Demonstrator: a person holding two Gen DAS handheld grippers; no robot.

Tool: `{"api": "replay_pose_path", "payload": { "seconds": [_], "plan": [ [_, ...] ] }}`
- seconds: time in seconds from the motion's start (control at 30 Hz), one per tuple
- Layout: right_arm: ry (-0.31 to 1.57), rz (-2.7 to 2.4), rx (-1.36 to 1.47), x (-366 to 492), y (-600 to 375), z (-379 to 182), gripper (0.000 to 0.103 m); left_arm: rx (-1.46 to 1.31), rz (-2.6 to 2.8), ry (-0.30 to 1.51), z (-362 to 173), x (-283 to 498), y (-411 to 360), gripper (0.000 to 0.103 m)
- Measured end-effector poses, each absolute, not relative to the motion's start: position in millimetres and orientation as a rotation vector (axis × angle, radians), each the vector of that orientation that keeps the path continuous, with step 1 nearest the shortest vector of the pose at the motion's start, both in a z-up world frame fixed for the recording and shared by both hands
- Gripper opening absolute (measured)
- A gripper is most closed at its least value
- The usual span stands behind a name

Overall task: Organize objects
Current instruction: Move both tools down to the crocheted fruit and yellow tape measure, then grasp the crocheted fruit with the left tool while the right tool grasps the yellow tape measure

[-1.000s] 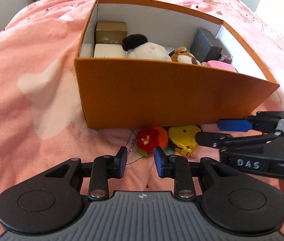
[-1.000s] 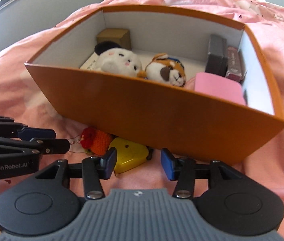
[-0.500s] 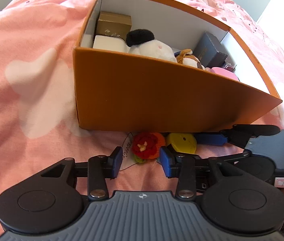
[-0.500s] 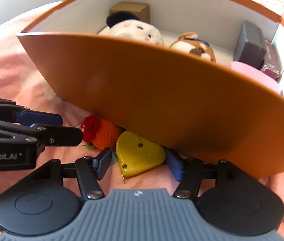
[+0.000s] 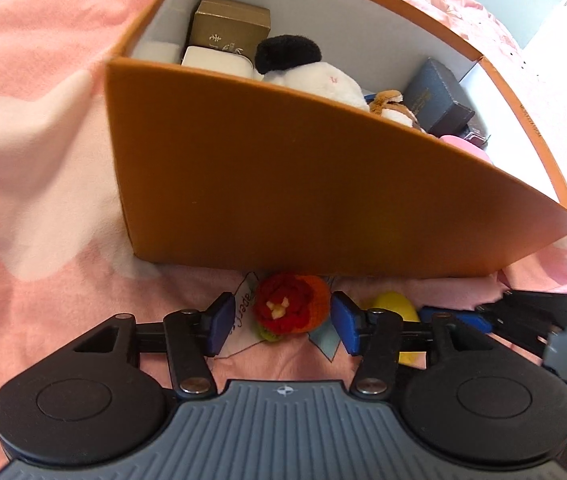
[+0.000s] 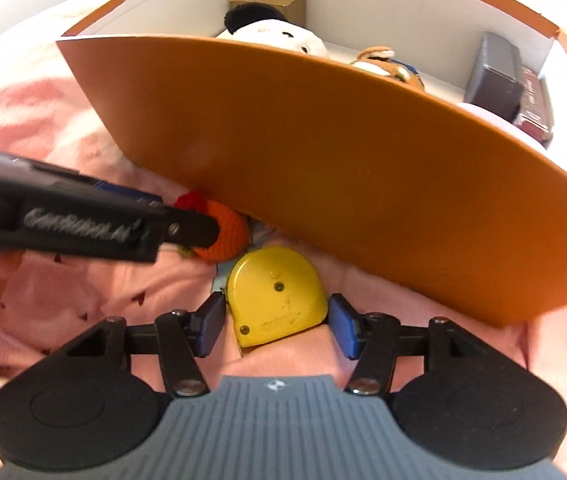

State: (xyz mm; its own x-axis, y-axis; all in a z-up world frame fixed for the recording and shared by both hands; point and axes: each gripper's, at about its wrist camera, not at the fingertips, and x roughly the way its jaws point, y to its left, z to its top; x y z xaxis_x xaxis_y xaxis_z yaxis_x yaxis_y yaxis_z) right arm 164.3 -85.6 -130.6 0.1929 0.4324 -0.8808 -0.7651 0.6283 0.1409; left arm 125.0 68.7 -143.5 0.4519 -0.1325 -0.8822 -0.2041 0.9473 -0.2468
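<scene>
An orange box, open at the top and white inside, is set on a pink bedcover and taken here as the landmark. Inside the box, from its left end to its right, are recorded: a gold carton in the far left corner, a white case directly in front of it, a white plush with a black ear, a brown-and-white plush, a dark grey case against the back wall, and a pink item at the near right, mostly hidden behind the front wall. Outside the box, at the foot of its front wall, a crocheted red-and-orange flower with a paper tag is found lying on the bedcover; it is bracketed by the left gripper, whose blue pads are spread apart on either side of it, no contact being visible. To the right of the flower, also just before the front wall, a yellow tape measure is laid flat on the bedcover. It is flanked by the right gripper, fingers parted, the pads standing just beside its two sides; whether they touch it cannot be told. The two grippers are seen side by side, close together, both low before the box.
</scene>
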Motion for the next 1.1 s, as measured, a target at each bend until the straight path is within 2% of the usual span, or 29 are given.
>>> {"api": "replay_pose_path", "payload": {
  "seconds": [0.2, 0.3, 0.53, 0.83, 1.1],
  "plan": [
    [1.086, 0.871, -0.366, 163, -92, -127, 0.059, -0.343, 0.035, 1.119, -155, 133, 66, 0.061],
    [1.093, 0.869, -0.364, 163, -94, -126, 0.058, -0.357, 0.02, 1.125, -160, 135, 65, 0.053],
    [1.099, 0.879, -0.334, 169, -100, -124, 0.059, -0.344, 0.013, 1.134, -158, 131, 63, 0.049],
    [1.043, 0.968, -0.515, 167, -86, -121, 0.063, -0.337, 0.02, 1.187, -145, 116, 66, 0.049],
    [1.082, 1.048, -0.515, 179, -84, -129, 0.065, -0.304, 0.039, 1.217, -144, 108, 65, 0.049]
  ]
}}
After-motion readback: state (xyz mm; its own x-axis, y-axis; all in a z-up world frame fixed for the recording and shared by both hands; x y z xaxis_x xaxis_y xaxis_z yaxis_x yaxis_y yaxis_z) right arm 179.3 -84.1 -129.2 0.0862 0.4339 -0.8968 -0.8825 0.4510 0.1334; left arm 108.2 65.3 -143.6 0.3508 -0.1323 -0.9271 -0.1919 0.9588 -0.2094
